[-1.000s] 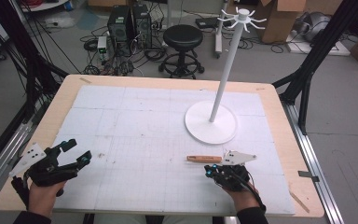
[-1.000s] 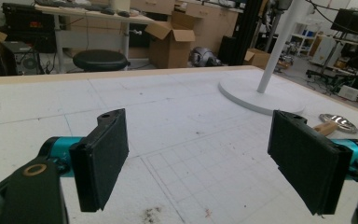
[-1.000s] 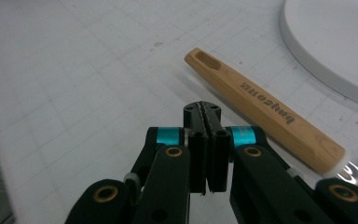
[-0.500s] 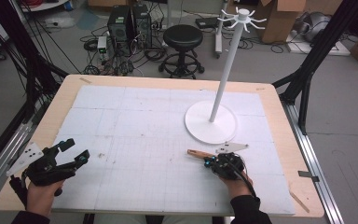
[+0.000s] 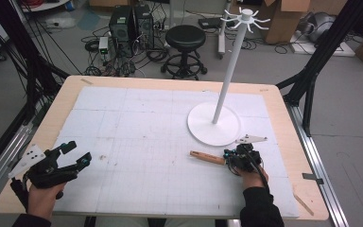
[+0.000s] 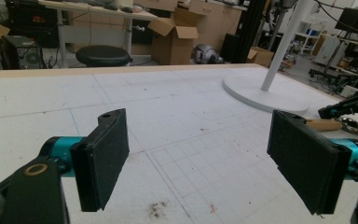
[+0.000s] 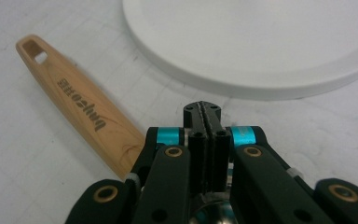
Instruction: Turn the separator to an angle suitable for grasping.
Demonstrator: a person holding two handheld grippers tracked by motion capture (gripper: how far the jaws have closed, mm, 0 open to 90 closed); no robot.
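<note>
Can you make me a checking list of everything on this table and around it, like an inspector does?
Surface: wooden table covered by a white gridded mat; a few dark specks on the mat near the left gripper.
Job's things: white stand with a round base, tall pole and hooks on top; wooden handle lying flat by the base, hole at its far end, its other end under the right gripper.
Clutter: nothing seen on the mat.
Grippers: left gripper open, holding nothing; right gripper jaws pressed together beside the handle, a shiny part below them.
Cables: black cable from the right gripper along the sleeve.
Surroundings: black stool, cardboard boxes, computer towers, floor cables.
</note>
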